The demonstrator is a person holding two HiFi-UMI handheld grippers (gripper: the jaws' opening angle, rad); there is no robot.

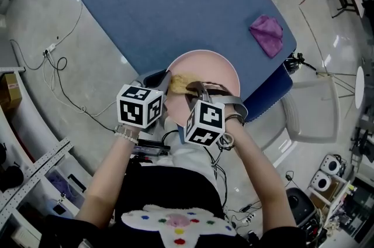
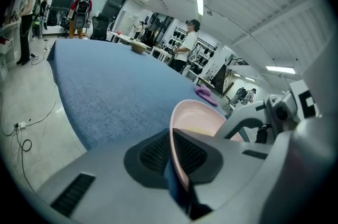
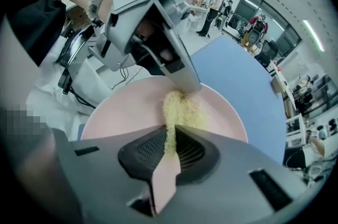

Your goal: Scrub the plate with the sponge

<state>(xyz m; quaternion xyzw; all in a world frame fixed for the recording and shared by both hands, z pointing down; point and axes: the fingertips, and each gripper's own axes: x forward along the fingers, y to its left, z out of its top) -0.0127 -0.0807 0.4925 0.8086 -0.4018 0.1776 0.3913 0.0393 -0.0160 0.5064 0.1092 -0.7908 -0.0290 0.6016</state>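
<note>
- Sitting at the near edge of the one blue cloth-covered table point(image 1: 175, 7) point(image 2: 105, 91) point(image 3: 232, 75) is a single round pale-pink plate point(image 1: 216, 68) point(image 2: 198, 114) point(image 3: 127, 112). I count no other dish.
- There are two hand-held grey two-jaw grippers, one in each of the person's hands, both over the near side of the plate.
- Each carries one black-and-white marker cube point(image 1: 140, 106) point(image 1: 204, 123), so two cubes in all.
- The left gripper point(image 1: 166, 83) point(image 2: 171, 151) has its jaws pressed onto the rim of the plate. In its own view the pink edge runs straight between the two dark ribbed pads.
- The right gripper point(image 1: 196, 90) point(image 3: 171, 146) has its jaws pinched on the one yellow fibrous sponge point(image 1: 180, 83) point(image 3: 182, 109).
- The free part of the sponge lies flat on the inside of the plate, towards the left rim.
- In the right gripper view the tip of the left gripper touches the far end of the sponge, where it meets the plate.
- A pink strip shows low in the gap between the right jaws. It may be the plate seen through the gap or part of the sponge, and I cannot tell which.
- One crumpled purple cloth point(image 1: 267, 34) point(image 2: 206, 93) lies on the table's right side, well apart from the plate.
- Several people stand beyond the far end of the table in the two gripper views, too small to count surely.
</note>
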